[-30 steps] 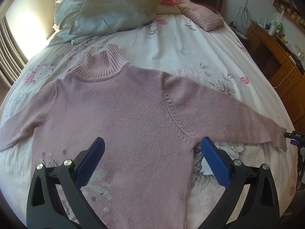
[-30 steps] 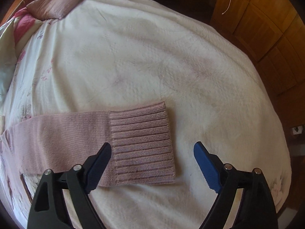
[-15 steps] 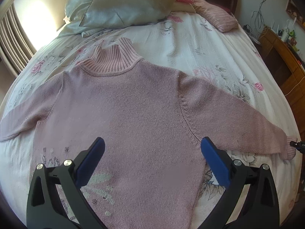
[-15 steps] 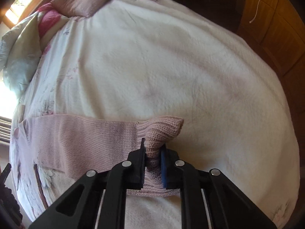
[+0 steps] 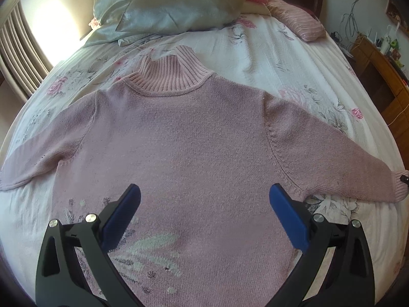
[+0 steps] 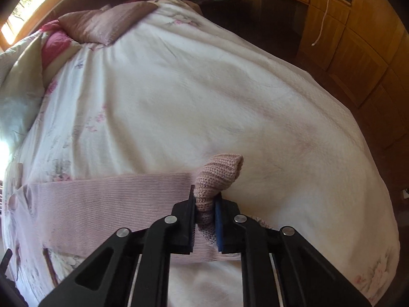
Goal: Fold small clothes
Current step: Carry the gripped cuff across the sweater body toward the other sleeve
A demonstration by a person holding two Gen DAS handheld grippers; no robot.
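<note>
A pink knitted sweater [image 5: 184,138] with a ribbed turtleneck lies flat on the bed, both sleeves spread outward. My left gripper [image 5: 204,204] hovers open above its lower body, blue pads wide apart with nothing between them. In the right wrist view my right gripper [image 6: 205,204] is shut on the ribbed cuff [image 6: 219,174] of the right sleeve [image 6: 110,204], and the cuff bunches upward out of the jaws. The same cuff [image 5: 398,186] shows at the far right of the left wrist view.
The floral white bedspread [image 6: 204,97] covers the bed. Silver-green pillows [image 5: 179,2] and a pink striped pillow [image 5: 294,18] lie at the head. Wooden cabinets [image 6: 358,51] stand beyond the bed's right edge, and a radiator [image 5: 18,51] is on the left.
My right gripper went from open around the cuff to shut on it, and it has lifted the cuff slightly. The left gripper moved closer over the sweater, staying open.
</note>
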